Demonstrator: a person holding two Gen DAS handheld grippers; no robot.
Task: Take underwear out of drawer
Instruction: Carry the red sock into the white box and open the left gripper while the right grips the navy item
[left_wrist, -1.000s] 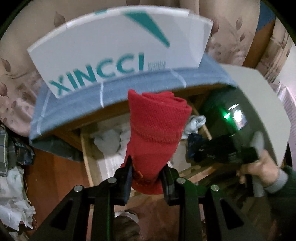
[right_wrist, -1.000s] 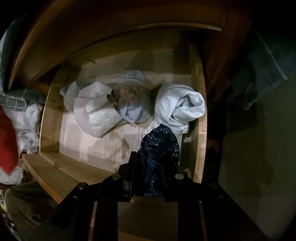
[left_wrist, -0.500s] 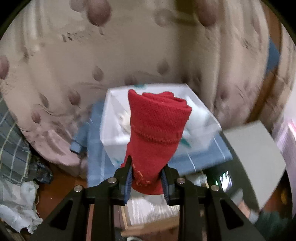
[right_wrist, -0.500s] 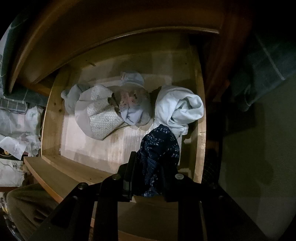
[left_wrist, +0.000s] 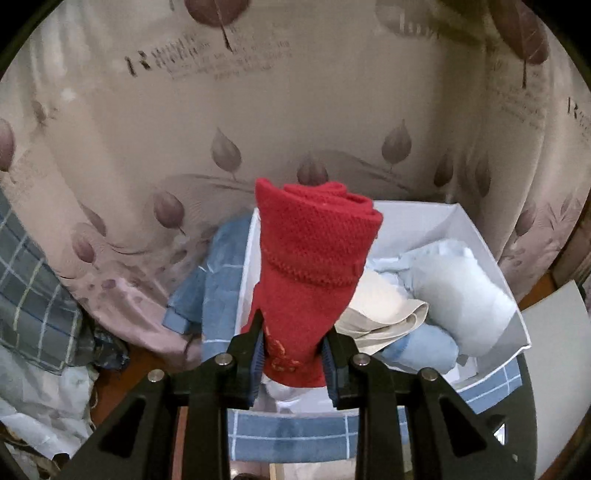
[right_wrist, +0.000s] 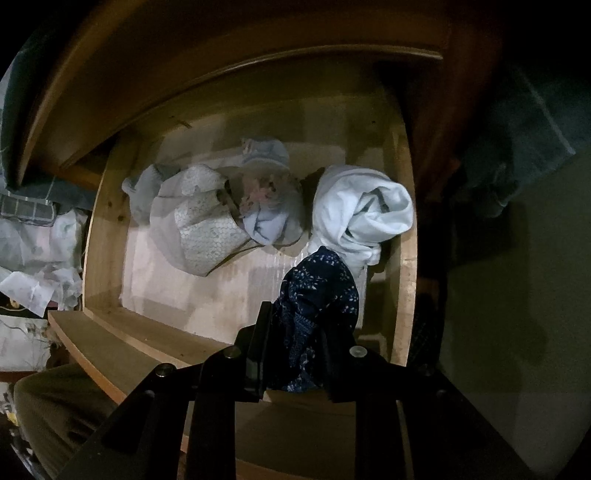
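The left jaws (left_wrist: 291, 356) stand narrow, clamped on the low end of a red roll (left_wrist: 314, 266) of knit underwear that sticks up out of them. It hangs above the near-left corner of a white box (left_wrist: 491, 258), which sits on a blue checked cloth (left_wrist: 288, 443). The box already holds a pale blue bundle (left_wrist: 461, 291) at its right and a cream piece (left_wrist: 384, 310) in the middle. The step in hand looks like dropping the roll in, so it would go best into the free left part. Bring it past the near wall first, then let the jaws widen low, so the roll does not tip over the rim. A leaf-print curtain (left_wrist: 295, 110) hangs close behind the box, so there is little room beyond the far wall; the way in from the near side is open.

The right jaws (right_wrist: 295, 347) are nearly closed on a dark blue patterned piece (right_wrist: 317, 295), over the near-right part of the open drawer (right_wrist: 99, 221). It is hard to tell whether the piece is clear of the drawer floor. A white roll (right_wrist: 362, 210) lies just beyond it against the right wall, and a grey-white heap (right_wrist: 207, 218) lies at the far left. A straight lift should clear the front board and the right wall; the cabinet edge overhangs the far end.
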